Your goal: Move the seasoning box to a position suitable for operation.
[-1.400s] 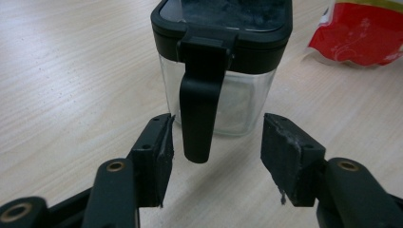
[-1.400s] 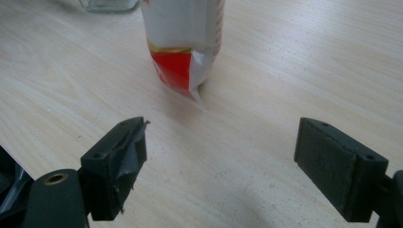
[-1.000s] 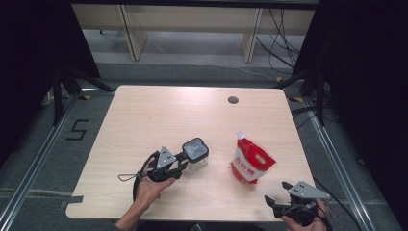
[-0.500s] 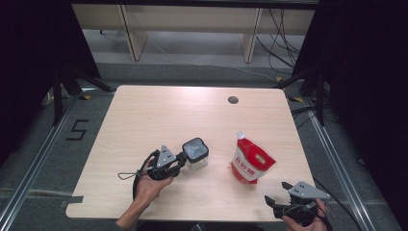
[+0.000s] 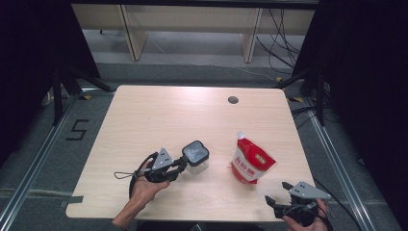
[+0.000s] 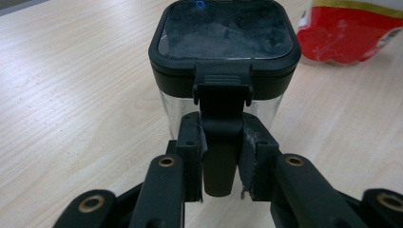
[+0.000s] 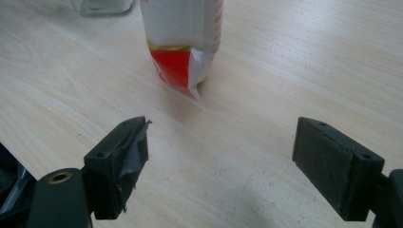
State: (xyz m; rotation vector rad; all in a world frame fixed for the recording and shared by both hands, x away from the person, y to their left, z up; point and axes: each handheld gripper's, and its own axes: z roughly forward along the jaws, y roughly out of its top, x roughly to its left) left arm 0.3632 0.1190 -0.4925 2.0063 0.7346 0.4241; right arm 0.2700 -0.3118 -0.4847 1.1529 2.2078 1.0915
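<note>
Pale wooden table under dark studio surroundings, and the clear square jar with its black lid sits near the centre. Left gripper, its jaws just having closed in, now pinches the lid's hanging latch tab. At three o'clock of the jar stands a red-and-white pouch. Right gripper hovers at five o'clock of the pouch, jaws spread wide, nothing between.

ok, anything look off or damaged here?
No spill or tipped item. The container and pouch stand upright on the table. One oddity: the tape on the right gripper pads is frayed and peeling. The left gripper has just been closing on the container's lid latch.
</note>
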